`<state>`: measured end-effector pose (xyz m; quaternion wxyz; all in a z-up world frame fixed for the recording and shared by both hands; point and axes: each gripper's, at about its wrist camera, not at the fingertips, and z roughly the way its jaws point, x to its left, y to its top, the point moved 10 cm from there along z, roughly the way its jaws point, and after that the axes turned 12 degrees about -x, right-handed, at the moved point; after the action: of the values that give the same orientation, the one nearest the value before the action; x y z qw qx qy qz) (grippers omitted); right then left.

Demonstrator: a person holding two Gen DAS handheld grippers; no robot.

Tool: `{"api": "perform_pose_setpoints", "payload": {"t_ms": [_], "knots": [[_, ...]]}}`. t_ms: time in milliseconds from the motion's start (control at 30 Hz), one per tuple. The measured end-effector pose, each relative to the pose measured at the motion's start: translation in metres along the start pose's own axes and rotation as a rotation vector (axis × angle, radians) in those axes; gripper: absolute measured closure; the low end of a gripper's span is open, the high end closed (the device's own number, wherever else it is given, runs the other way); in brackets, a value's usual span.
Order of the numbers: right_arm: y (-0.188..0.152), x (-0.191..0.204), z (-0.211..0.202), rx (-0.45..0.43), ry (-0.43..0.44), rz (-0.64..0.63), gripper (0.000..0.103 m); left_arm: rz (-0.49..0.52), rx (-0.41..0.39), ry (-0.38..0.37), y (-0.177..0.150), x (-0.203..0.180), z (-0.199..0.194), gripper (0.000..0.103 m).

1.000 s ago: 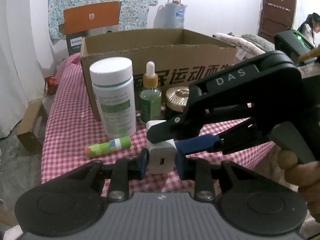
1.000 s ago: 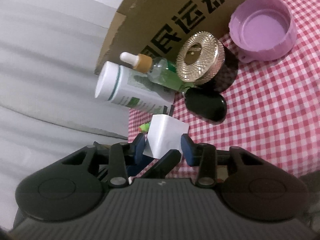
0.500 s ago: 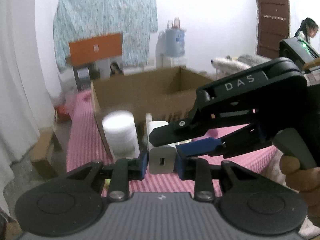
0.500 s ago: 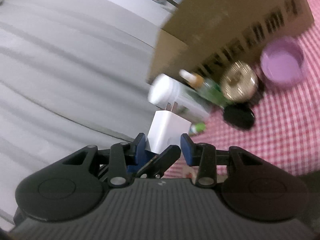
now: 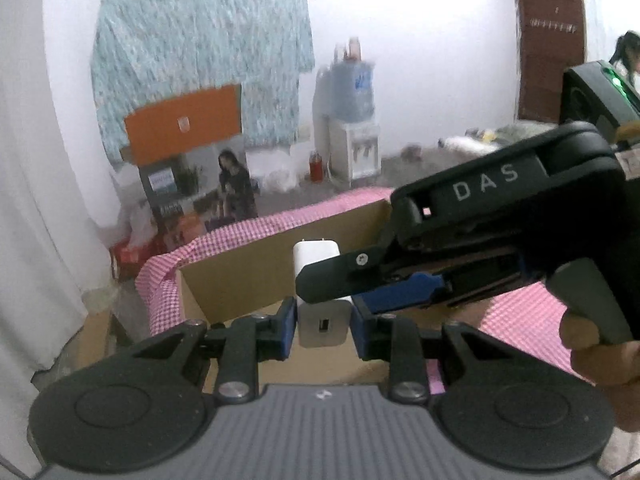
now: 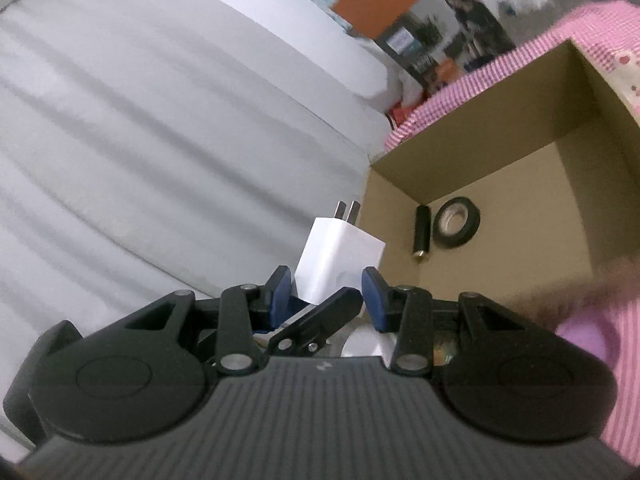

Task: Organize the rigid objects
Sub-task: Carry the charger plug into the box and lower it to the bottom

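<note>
Fingers of both the left gripper [image 5: 323, 326] and right gripper [image 6: 325, 294] pinch one white USB charger [image 6: 338, 258] near the cardboard box [image 6: 520, 184]; uneven release could drop it outside.

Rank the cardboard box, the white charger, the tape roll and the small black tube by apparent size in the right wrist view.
1. cardboard box
2. white charger, though it is nearest the camera, so it looks bigger
3. tape roll
4. small black tube, close to the tape in length

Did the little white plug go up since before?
Yes. The small white charger plug rose from beside the table bottles to the open brown cardboard box rim.
</note>
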<state>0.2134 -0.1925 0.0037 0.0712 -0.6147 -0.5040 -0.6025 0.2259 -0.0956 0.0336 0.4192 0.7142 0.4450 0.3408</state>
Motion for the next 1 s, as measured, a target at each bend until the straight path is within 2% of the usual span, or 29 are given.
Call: {"api": "perform_pose_setpoints", "payload": {"t_ms": [133, 300, 433, 600, 700, 833, 933, 967, 1000], "knots": [[0.039, -0.035, 0.045, 0.067, -0.041, 0.087, 0.063, 0.007, 0.134, -0.005, 0.003, 0.017, 0.067, 0.074], [0.06, -0.084, 0.097, 0.131, -0.098, 0.186, 0.062, 0.007, 0.301, -0.001, -0.012, 0.033, 0.134, 0.074], [0.067, -0.116, 0.127, 0.176, -0.131, 0.276, 0.062, 0.043, 0.389, 0.028, -0.026, 0.039, 0.17, 0.074], [0.066, -0.143, 0.149, 0.218, -0.164, 0.363, 0.062, 0.051, 0.48, 0.052, -0.04, 0.045, 0.196, 0.074], [0.068, -0.152, 0.154, 0.233, -0.186, 0.394, 0.062, 0.027, 0.51, 0.048, -0.043, 0.045, 0.203, 0.077], [0.075, -0.154, 0.147, 0.218, -0.218, 0.371, 0.061, 0.017, 0.506, 0.027, -0.039, 0.036, 0.204, 0.077], [0.078, -0.144, 0.133, 0.211, -0.225, 0.343, 0.057, 0.028, 0.498, 0.005, -0.034, 0.029, 0.2, 0.068], [0.079, -0.139, 0.128, 0.208, -0.223, 0.331, 0.056, 0.036, 0.494, -0.002, -0.031, 0.027, 0.195, 0.057], [0.08, -0.134, 0.125, 0.206, -0.217, 0.317, 0.056, 0.039, 0.49, -0.009, -0.028, 0.025, 0.194, 0.051]]}}
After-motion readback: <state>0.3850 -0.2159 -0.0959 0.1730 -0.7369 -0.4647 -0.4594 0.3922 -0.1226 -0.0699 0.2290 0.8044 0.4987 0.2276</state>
